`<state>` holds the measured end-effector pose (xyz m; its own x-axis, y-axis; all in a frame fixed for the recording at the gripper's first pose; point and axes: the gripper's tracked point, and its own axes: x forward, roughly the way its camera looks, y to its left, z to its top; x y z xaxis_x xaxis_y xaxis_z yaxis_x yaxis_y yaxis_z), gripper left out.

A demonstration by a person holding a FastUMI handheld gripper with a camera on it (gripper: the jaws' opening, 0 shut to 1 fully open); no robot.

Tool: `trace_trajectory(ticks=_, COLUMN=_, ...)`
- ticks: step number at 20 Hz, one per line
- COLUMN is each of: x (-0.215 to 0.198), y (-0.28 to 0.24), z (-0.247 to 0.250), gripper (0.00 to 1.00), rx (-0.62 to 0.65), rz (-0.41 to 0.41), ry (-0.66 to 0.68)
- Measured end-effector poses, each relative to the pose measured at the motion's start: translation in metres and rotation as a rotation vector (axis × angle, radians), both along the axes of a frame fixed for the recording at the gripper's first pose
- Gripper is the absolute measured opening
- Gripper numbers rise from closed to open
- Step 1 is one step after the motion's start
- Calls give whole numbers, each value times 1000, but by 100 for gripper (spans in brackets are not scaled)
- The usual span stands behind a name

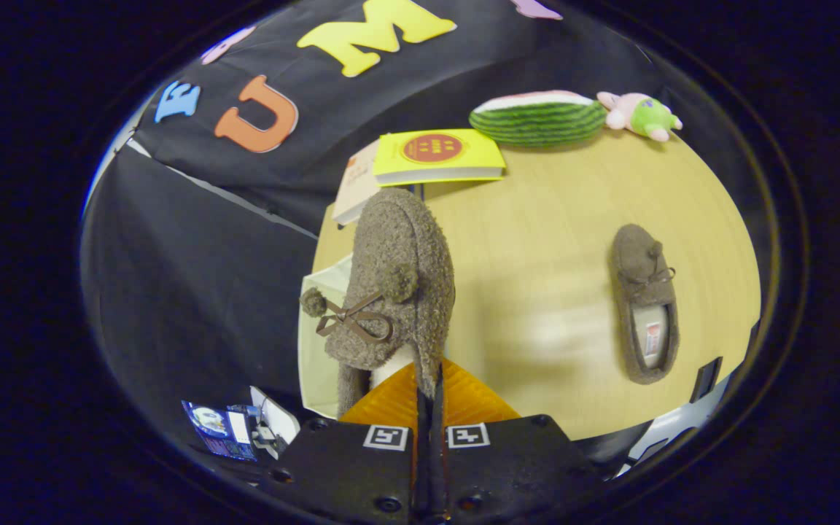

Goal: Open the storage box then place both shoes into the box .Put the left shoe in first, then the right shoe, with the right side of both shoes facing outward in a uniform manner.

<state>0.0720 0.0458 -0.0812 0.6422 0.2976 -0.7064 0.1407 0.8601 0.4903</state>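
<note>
While tongs (429, 390) pinch slipper (398, 284), other slipper (644, 302) on tbl

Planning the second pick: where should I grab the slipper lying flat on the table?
Grip the collar wall of the slipper on the table beside its open heel, one finger inside, coming from above. It lies sole down, opening up. The gripper is shut on the held slipper.

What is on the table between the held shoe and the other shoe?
Nothing: in the gripper view, bare table separates the held shoe, pinched by the gripper, from the other shoe.
</note>
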Motion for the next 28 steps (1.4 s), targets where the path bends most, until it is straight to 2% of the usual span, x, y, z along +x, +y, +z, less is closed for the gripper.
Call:
trace_trajectory(ticks=4, x=20, y=76, z=36, gripper=6, rx=49, rz=40, ry=-57)
trace_trajectory(ticks=6, x=28, y=105, z=28, gripper=6, rx=59, rz=61, ry=-37)
trace_trajectory(ticks=10, x=37, y=148, z=-19, gripper=6, rx=86, rz=72, ry=57)
trace_trajectory(ticks=13, x=36, y=160, z=-58, gripper=7, rx=91, rz=75, ry=140)
trace_trajectory(ticks=18, x=45, y=164, z=-100, gripper=9, rx=63, rz=55, ry=190)
trace_trajectory(ticks=26, x=52, y=164, z=-114, gripper=14, rx=62, rz=46, ry=205)
trace_trajectory(ticks=28, x=55, y=165, z=-112, gripper=18, rx=63, rz=60, ry=191)
